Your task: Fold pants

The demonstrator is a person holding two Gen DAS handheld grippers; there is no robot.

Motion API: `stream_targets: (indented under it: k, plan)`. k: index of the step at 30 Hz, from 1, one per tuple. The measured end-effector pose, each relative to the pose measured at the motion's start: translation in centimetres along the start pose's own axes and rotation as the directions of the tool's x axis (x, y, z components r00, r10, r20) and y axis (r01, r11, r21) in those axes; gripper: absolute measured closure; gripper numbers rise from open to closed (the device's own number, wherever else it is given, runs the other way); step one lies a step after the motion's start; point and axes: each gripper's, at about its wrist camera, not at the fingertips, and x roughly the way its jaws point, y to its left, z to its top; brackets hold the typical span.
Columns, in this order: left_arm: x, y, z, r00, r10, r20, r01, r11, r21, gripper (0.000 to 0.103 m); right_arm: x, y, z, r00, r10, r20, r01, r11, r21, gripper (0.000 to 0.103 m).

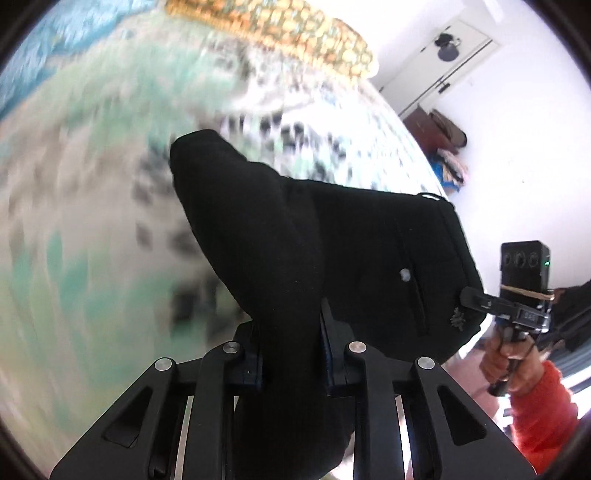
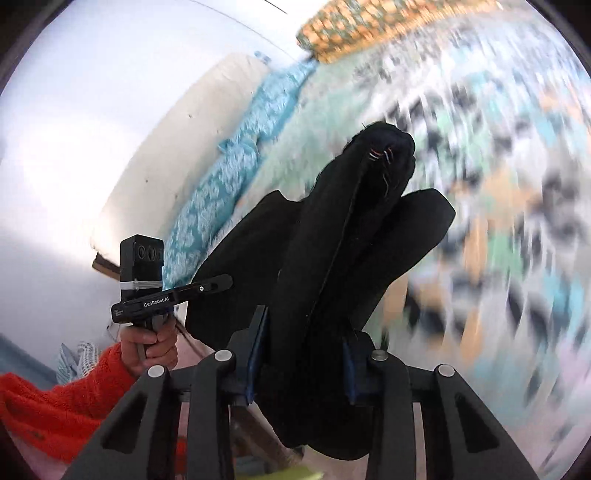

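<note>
The black pants (image 1: pixel 332 240) hang lifted above the bed, bunched between both grippers. My left gripper (image 1: pixel 291 332) is shut on a thick fold of the pants cloth, which spills back over its linkage. In the right wrist view the pants (image 2: pixel 351 229) rise in two dark lobes, and my right gripper (image 2: pixel 303 343) is shut on another bunched fold of them. Each gripper shows in the other's view: the right gripper (image 1: pixel 469 297) clamps the pants near a pocket, the left gripper (image 2: pixel 221 282) bites the cloth's left edge.
A patterned bedspread (image 1: pixel 92 221) in green, white and black lies below, blurred. A yellow-orange pillow (image 1: pixel 295 26) and a blue cloth (image 2: pixel 236 147) lie at the bed's far side. A hand (image 1: pixel 509 365) in an orange sleeve holds the right gripper. White walls and a door (image 1: pixel 443 62) stand beyond.
</note>
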Motion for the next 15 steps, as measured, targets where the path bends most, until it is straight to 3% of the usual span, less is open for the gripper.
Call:
stream_targets:
  k: [4, 6, 7, 8, 9, 10, 12, 15]
  plan:
    - [2.9, -1.1, 6.6, 0.995, 0.065, 0.081, -0.070, 0.996, 0.059, 0.079, 0.8, -2.6, 6.5, 0.994, -0.087, 0.064, 0.088, 0.996, -0.009, 0.068]
    - [4.7, -1.1, 8.1, 0.985, 0.143, 0.098, -0.151, 0.985, 0.078, 0.066, 1.7, -4.5, 8.2, 0.982, -0.176, 0.075, 0.174, 0.984, 0.029, 0.060]
    - [5.8, -1.0, 8.4, 0.973, 0.207, 0.103, -0.215, 0.974, 0.076, 0.063, 2.1, -5.7, 8.5, 0.962, -0.265, 0.065, 0.261, 0.963, 0.062, 0.048]
    - [6.4, -0.8, 8.2, 0.958, 0.264, 0.109, -0.272, 0.960, 0.070, 0.061, 2.2, -6.6, 8.4, 0.939, -0.340, 0.056, 0.334, 0.938, 0.094, 0.025]
    - [6.9, -0.4, 7.3, 0.937, 0.332, 0.113, -0.340, 0.939, 0.060, 0.054, 1.9, -7.4, 7.6, 0.908, -0.415, 0.046, 0.406, 0.903, 0.137, 0.013]
    - [6.7, -0.1, 6.4, 0.928, 0.352, 0.119, -0.360, 0.931, 0.054, 0.048, 1.5, -7.6, 6.9, 0.893, -0.448, 0.047, 0.436, 0.886, 0.155, 0.000]
    - [5.6, 0.2, 3.8, 0.908, 0.388, 0.158, -0.398, 0.916, 0.042, 0.026, 0.2, -7.0, 4.7, 0.861, -0.506, 0.056, 0.493, 0.855, 0.162, 0.000]
    - [2.4, -0.5, -0.4, 0.824, 0.497, 0.274, -0.520, 0.854, 0.017, 0.010, -1.4, -2.9, 0.7, 0.761, -0.643, 0.090, 0.637, 0.766, 0.086, 0.000]
